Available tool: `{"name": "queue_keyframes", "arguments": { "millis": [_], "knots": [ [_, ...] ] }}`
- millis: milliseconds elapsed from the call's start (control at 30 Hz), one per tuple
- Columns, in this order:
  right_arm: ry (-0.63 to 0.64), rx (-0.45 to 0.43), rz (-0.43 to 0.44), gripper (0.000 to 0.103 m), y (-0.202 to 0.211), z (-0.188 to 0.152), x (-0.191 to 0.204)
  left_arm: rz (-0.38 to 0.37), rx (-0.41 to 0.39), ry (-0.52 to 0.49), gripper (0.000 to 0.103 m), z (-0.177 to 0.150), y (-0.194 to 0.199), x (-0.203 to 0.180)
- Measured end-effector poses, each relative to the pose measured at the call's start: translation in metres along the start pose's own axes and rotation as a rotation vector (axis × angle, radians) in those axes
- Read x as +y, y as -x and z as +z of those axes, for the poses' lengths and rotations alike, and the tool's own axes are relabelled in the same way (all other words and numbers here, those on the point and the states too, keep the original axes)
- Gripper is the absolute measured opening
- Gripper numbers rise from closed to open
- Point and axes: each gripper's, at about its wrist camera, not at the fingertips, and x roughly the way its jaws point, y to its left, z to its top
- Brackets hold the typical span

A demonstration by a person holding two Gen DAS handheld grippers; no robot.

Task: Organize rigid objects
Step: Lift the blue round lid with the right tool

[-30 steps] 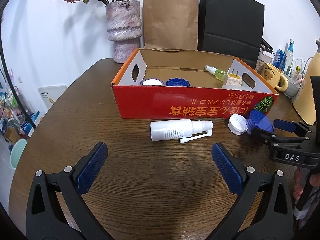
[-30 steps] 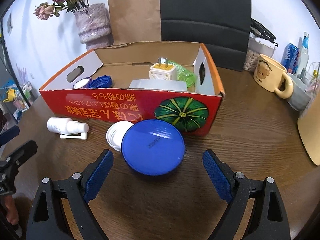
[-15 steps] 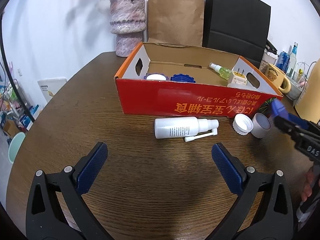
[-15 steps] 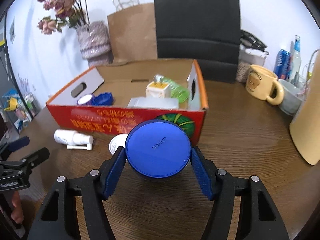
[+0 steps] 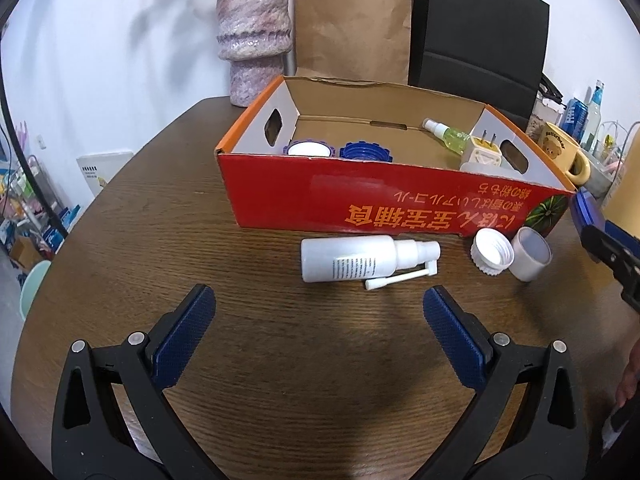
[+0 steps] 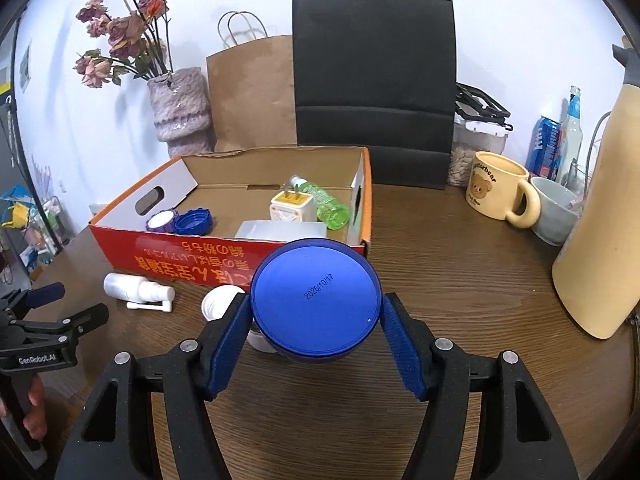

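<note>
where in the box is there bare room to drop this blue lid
Bare cardboard floor runs down the middle of the red box, between the blue caps and the plug adapter. The right end is crowded: adapter, green spray bottle, white container.

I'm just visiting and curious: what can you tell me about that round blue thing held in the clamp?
The blue lid is a round, smooth, plastic-looking disc with a raised rim and a small printed date near its middle. It is held tilted, its flat face toward the camera, in front of the red box. The right gripper is shut on it, one blue pad on each edge. In the left wrist view only a sliver shows. What lies beneath it is hidden.
</note>
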Motion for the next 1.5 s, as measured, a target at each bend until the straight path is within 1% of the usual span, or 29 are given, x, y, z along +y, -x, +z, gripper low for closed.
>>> {"name": "queue_keyframes", "arguments": {
  "millis": [167, 467, 700, 867, 1267, 1400, 1500],
  "knots": [
    [0.005, -0.001, -0.004, 0.071, 0.000, -0.001, -0.005, 0.001, 0.025, 0.026, 0.103, 0.007, -0.011, -0.011],
    [0.014, 0.006, -0.005, 0.071, -0.001, -0.002, -0.014, 0.065, 0.036, 0.003, 0.103, 0.017, -0.025, -0.043],
    [0.014, 0.008, -0.010, 0.071, -0.004, -0.003, -0.018, 0.108, 0.054, 0.004, 0.103, 0.021, -0.034, -0.052],
    [0.007, 0.008, -0.013, 0.071, -0.006, -0.003, -0.023, 0.129, 0.076, 0.031, 0.103, 0.024, -0.042, -0.050],
    [-0.008, 0.013, -0.010, 0.071, -0.009, -0.004, -0.025, 0.112, 0.127, 0.083, 0.103, 0.028, -0.059, -0.041],
    [-0.006, 0.015, -0.006, 0.071, -0.010, -0.005, -0.023, 0.104, 0.129, 0.083, 0.103, 0.029, -0.060, -0.040],
    [-0.006, 0.017, -0.006, 0.071, -0.010, -0.005, -0.023, 0.095, 0.128, 0.082, 0.100, 0.029, -0.060, -0.040]
  ]
}}
